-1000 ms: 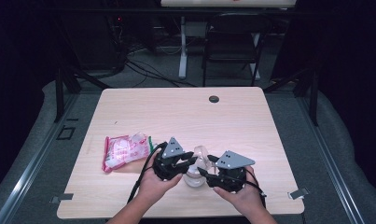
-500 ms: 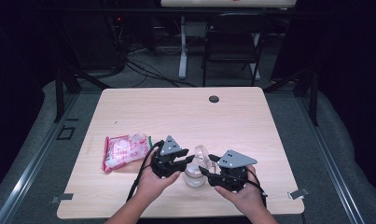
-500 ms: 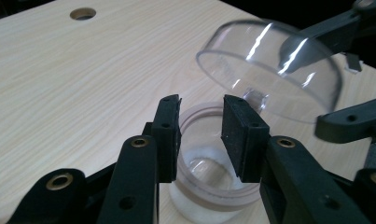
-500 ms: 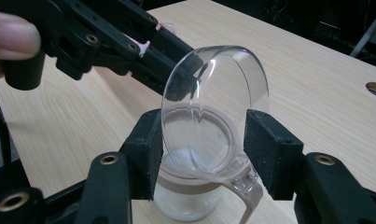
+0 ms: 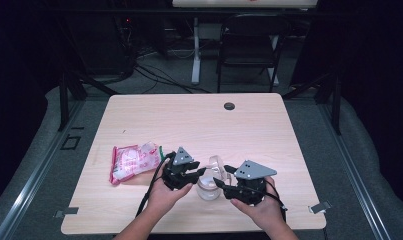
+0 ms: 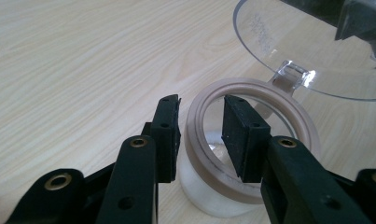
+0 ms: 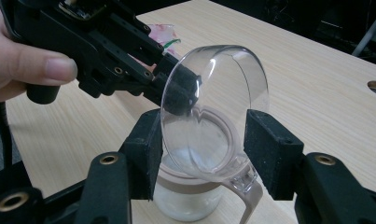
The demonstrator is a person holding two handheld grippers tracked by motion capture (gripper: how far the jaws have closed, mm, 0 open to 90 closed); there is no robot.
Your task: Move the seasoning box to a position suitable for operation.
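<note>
A small clear jar point(image 5: 208, 190) with a beige rim point(image 6: 251, 84) stands near the table's front edge. Its clear hinged lid point(image 7: 223, 79) is flipped up and tilted back. My right gripper point(image 7: 202, 126) has one jaw on each side of the jar's collar and is shut on it. My left gripper point(image 6: 202, 100) comes in from the left in the high view and straddles the rim, one jaw outside the jar and one inside its mouth. Its jaws have just been opening, and neither pad presses on the rim.
A pink and white packet point(image 5: 131, 161) lies on the table point(image 5: 189, 125) left of the left hand. A dark round grommet point(image 5: 229, 106) sits near the far edge. A folding chair point(image 5: 249, 45) and cables stand on the floor beyond.
My left gripper has sunk a little at the jar's mouth and its jaws stand wider apart. The right gripper and the jar have kept still.
</note>
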